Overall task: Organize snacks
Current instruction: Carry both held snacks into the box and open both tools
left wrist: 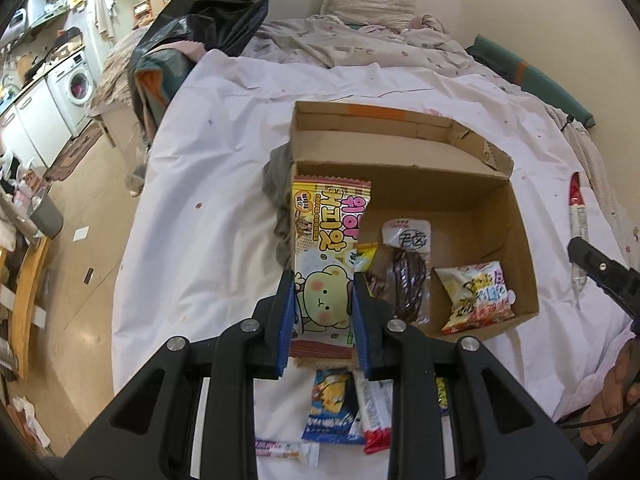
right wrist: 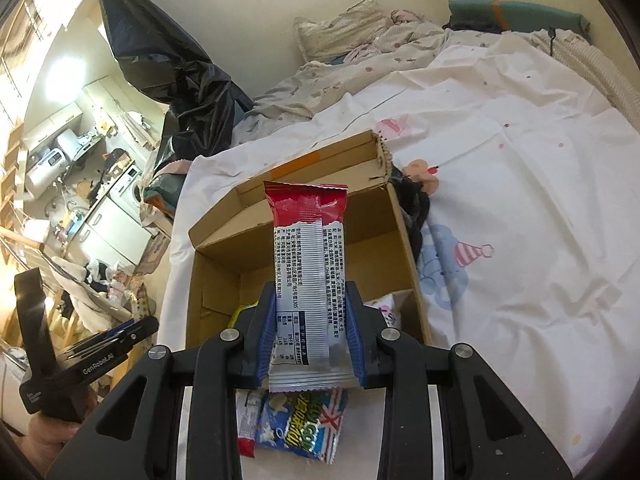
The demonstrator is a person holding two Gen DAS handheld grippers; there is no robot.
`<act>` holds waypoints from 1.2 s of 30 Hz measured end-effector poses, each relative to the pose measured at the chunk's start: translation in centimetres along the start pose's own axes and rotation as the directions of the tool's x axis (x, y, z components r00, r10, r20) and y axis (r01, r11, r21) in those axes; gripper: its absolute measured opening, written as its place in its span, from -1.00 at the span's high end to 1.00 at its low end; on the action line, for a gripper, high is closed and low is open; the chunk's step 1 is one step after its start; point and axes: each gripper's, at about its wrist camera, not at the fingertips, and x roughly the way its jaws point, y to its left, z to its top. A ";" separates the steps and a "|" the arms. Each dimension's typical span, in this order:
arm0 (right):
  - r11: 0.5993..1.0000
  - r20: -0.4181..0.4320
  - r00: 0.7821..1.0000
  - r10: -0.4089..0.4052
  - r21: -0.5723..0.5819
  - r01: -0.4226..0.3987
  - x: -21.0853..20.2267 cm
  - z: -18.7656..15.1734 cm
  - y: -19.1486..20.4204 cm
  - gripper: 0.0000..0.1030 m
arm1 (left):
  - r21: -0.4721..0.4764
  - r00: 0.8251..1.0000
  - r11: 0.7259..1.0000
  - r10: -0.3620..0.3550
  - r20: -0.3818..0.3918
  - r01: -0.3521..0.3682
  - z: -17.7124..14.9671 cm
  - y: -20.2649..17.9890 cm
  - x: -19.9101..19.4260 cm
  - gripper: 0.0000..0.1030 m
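Bed covered by white printed sheet [left wrist: 224,184], striped pillow [left wrist: 368,4] against cream wall at far end; glossy beige floor [left wrist: 96,216] and white front-loading washing machine [left wrist: 78,82] at left.

the left black gripper with blue pads [left wrist: 322,316] is clamped shut; the right black gripper with blue pads [right wrist: 310,336] likewise.

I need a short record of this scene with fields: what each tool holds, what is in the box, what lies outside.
left tool: shut on bear cookie packet
right tool: shut on red-and-white bar wrapper
cardboard box: open, on white sheet
inside box: dark jerky pack, crinkled snack bag
outside box: blue packet near front edge
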 end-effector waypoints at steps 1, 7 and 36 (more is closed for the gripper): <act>1.000 -0.004 1.000 -0.001 -0.006 0.001 0.4 0.3 0.0 0.36 | 0.004 1.000 1.000 -0.007 0.001 0.007 0.2 -0.3 0.2 0.56; 0.997 -0.055 0.997 -0.057 -0.047 0.055 3.1 0.4 0.2 0.36 | 0.037 0.998 0.997 -0.066 0.000 0.066 0.1 -1.5 2.5 0.56; 0.992 -0.253 0.960 -0.119 -0.081 0.101 9.5 -2.5 1.2 0.35 | 0.070 0.997 0.997 -0.030 -0.067 0.034 -0.2 -3.3 7.7 0.54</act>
